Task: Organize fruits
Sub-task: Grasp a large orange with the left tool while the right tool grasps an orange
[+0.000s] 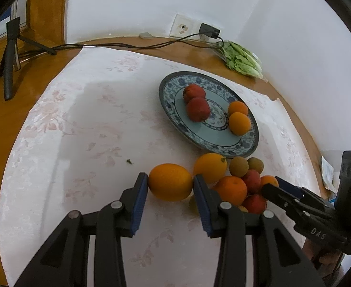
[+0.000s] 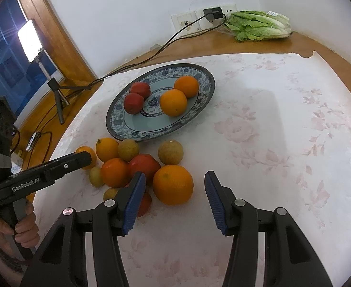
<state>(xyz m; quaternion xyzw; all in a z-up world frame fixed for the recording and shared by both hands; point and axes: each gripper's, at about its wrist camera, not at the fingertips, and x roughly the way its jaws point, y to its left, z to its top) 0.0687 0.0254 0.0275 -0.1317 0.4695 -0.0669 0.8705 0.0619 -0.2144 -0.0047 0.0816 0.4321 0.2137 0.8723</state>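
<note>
My left gripper (image 1: 170,179) is shut on a large orange (image 1: 170,187) on the white cloth, with a blue pad against each of its sides. Just right of it lies a pile of oranges, red fruits and tan-green round fruits (image 1: 238,166). A blue patterned plate (image 1: 168,105) behind holds two red fruits and two oranges. In the right wrist view my right gripper (image 2: 174,175) stands open around another orange (image 2: 173,187) at the pile's near edge; its right pad is clear of the fruit. The left gripper (image 2: 85,159) shows there from the side, and the plate (image 2: 118,125) is behind the pile.
A bag of lettuce (image 2: 256,24) lies at the back by the wall sockets, where a charger (image 2: 213,13) trails a cable across the wooden tabletop. A lamp on a tripod (image 2: 30,40) stands at the left. A person's hand (image 2: 24,229) grips the left tool.
</note>
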